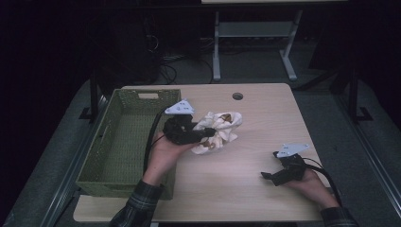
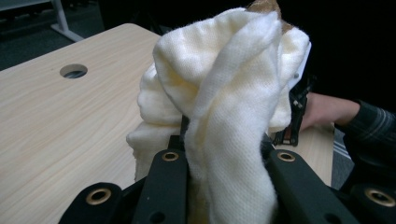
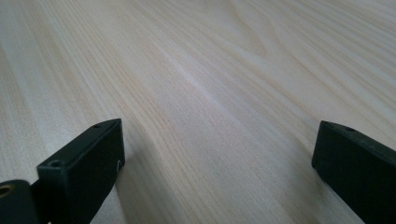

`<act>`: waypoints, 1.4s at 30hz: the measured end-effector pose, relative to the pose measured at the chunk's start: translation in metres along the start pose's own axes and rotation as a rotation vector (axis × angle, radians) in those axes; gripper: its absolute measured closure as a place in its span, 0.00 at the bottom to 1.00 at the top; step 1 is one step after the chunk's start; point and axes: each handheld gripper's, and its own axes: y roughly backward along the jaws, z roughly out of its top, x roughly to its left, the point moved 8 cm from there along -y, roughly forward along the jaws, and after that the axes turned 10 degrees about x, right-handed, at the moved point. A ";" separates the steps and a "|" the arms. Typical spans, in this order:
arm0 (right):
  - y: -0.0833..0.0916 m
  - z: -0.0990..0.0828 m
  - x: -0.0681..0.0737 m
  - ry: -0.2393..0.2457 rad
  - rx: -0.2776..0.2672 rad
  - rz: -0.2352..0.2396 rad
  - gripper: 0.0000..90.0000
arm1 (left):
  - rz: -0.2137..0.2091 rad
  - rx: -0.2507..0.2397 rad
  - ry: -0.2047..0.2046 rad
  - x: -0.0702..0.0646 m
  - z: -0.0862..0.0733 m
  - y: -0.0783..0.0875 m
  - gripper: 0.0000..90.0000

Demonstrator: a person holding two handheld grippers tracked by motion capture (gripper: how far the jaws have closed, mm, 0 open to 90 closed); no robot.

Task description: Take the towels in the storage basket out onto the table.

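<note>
Cloth (image 1: 218,130), cream and bunched, is clamped between the jaws of the left gripper (image 1: 204,133) beside the green basket (image 1: 124,142). Nothing is held by the right gripper (image 1: 265,176), whose jaws are spread wide over the table (image 1: 265,123).

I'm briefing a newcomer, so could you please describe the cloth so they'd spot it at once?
On the wooden table, just right of the green woven basket, the left gripper clamps a crumpled cloth. It is the scene's one soft, cream-white thing.
</note>
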 end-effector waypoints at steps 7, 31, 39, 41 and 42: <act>0.000 0.000 0.000 0.000 0.000 0.000 0.02 | 0.008 -0.005 0.012 -0.008 0.002 -0.024 0.83; 0.000 0.000 0.000 -0.001 0.001 0.000 0.02 | 0.041 0.135 0.012 -0.016 -0.042 -0.119 0.83; 0.000 0.000 0.000 0.000 0.001 0.000 0.02 | 0.040 0.159 -0.028 -0.008 -0.061 -0.145 0.83; 0.000 0.000 0.000 0.000 0.001 0.001 0.02 | 0.032 0.165 -0.039 -0.008 -0.065 -0.151 0.83; 0.000 0.000 0.000 0.000 0.001 0.001 0.02 | 0.029 0.169 -0.040 -0.008 -0.067 -0.154 0.83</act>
